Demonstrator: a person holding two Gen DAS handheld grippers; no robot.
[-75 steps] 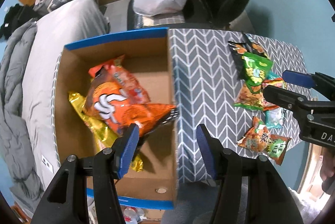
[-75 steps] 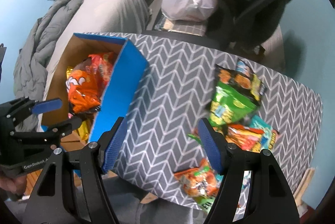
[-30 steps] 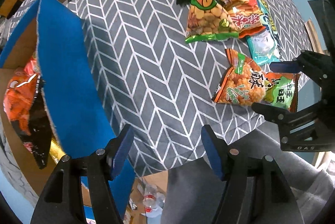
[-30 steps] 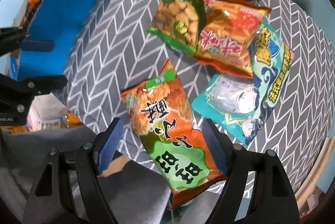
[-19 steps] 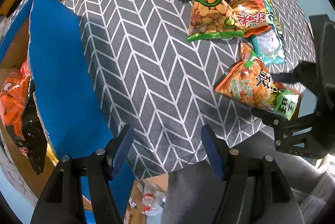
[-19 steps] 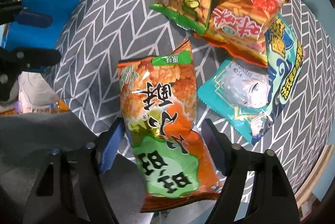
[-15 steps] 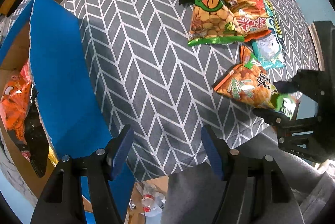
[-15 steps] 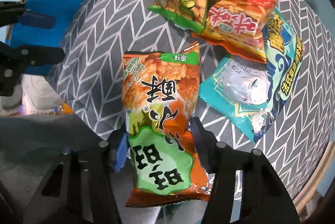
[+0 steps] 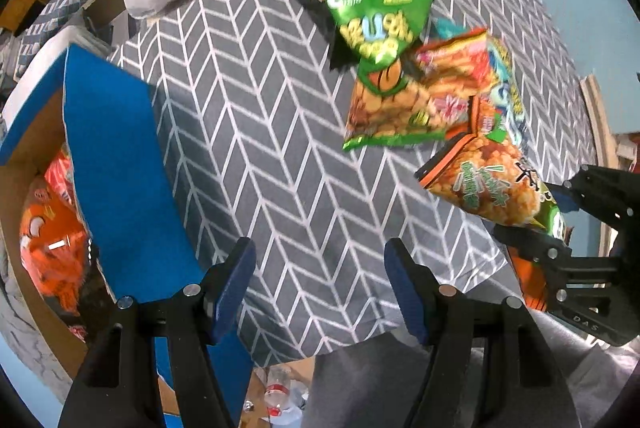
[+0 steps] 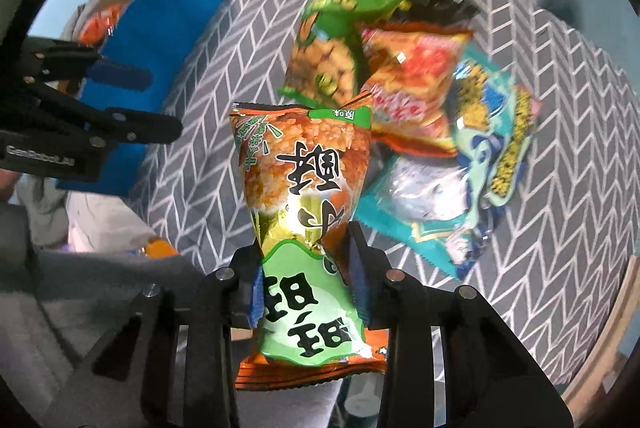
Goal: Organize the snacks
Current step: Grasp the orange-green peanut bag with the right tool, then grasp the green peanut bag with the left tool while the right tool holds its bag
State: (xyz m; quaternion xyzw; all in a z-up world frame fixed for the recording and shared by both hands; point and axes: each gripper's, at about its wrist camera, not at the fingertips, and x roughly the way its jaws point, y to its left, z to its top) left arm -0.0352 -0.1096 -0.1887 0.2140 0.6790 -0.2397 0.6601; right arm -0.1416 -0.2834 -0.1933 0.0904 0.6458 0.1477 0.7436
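Right gripper [image 10: 306,280] clamped on orange bag [image 10: 304,188], lifted off table [image 10: 192,164]; left gripper [image 9: 320,284] apart, empty.

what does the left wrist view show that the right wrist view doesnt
Only the left wrist view shows the left tool open and empty, the box holding orange bags, and a bottle on the floor.

Only the right wrist view shows the right tool's pads pinching the rice cracker bag, and the teal packet in full.

Both show the table and the green bag.
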